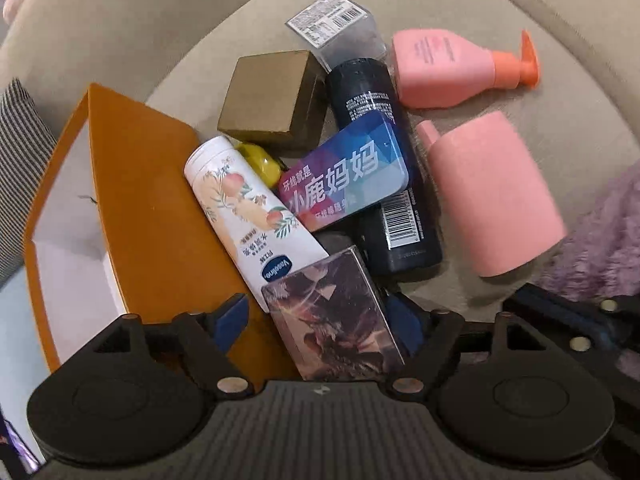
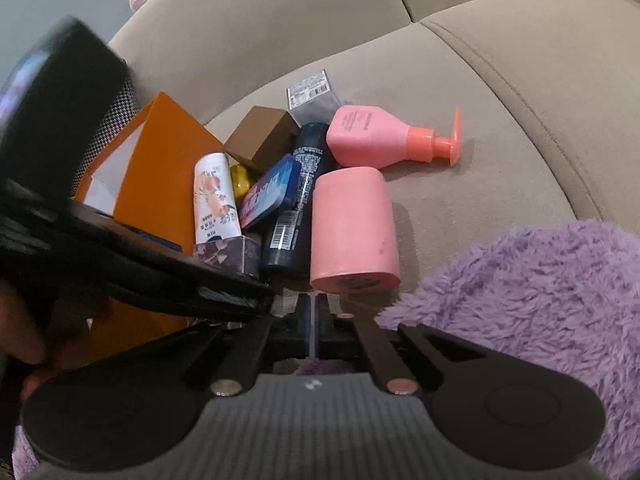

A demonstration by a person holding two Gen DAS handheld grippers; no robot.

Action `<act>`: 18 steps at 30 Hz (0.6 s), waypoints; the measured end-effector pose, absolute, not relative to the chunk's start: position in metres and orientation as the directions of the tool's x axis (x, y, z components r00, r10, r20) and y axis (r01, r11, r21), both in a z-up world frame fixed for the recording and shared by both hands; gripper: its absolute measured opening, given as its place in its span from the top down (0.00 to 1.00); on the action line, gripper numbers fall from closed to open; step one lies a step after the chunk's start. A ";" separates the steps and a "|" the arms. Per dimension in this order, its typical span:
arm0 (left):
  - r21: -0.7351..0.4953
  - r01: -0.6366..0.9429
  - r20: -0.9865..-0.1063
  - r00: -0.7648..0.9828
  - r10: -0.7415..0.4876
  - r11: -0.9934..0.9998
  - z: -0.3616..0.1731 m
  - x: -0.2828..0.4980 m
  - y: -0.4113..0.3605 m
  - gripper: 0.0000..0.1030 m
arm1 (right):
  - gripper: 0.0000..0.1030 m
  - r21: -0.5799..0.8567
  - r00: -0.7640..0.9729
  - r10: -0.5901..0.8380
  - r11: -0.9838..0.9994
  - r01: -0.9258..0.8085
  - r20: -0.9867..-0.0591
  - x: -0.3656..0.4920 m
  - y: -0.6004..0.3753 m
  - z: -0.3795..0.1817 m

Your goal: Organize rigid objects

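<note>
A pile of rigid items lies on a beige sofa seat. My left gripper (image 1: 320, 320) is open around a patterned card box (image 1: 336, 316), its fingers on either side and not clearly touching. Beside it lie a white Vaseline tube (image 1: 248, 208), a blue-purple tin (image 1: 344, 172), a black bottle (image 1: 384, 184), a brown box (image 1: 276, 100), a yellow ball (image 1: 264, 160), a pink cup (image 1: 492, 192) and a pink pump bottle (image 1: 452, 68). An orange box (image 1: 120, 216) stands open at left. My right gripper (image 2: 312, 320) is shut and empty, just short of the pink cup (image 2: 352, 224).
A clear plastic case (image 1: 336, 24) with a barcode label lies behind the pile. A purple fluffy blanket (image 2: 520, 312) covers the seat at right. A striped cushion (image 1: 20, 152) sits at far left. The left gripper body (image 2: 120, 256) crosses the right wrist view.
</note>
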State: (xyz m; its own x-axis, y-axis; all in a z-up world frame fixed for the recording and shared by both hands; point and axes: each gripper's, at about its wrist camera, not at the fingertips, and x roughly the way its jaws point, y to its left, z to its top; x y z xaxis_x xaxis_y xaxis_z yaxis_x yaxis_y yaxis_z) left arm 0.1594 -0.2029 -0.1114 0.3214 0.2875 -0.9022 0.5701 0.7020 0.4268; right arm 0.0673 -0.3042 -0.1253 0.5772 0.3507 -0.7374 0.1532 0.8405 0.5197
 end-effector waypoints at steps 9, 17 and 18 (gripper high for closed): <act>0.400 0.601 -0.914 0.320 0.250 0.693 -0.106 0.158 -0.200 0.55 | 1.00 0.526 0.595 0.360 0.841 0.127 -0.718 0.066 -0.304 -0.126; 0.281 0.625 -0.957 0.243 0.162 0.728 -0.095 0.167 -0.187 0.83 | 0.95 0.603 0.601 0.456 0.795 0.056 -0.657 0.067 -0.302 -0.126; 0.280 0.628 -0.957 0.243 0.159 0.726 -0.094 0.167 -0.188 0.85 | 0.95 0.620 0.592 0.480 0.783 0.043 -0.648 0.069 -0.301 -0.126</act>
State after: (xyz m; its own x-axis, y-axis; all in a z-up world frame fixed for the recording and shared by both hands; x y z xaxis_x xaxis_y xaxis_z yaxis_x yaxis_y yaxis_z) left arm 0.1667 -0.1878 -0.0942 0.2431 0.1586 -0.9569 0.6283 0.7258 0.2799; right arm 0.0690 -0.3010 -0.1265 0.5915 0.4803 -0.6476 0.0432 0.7831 0.6204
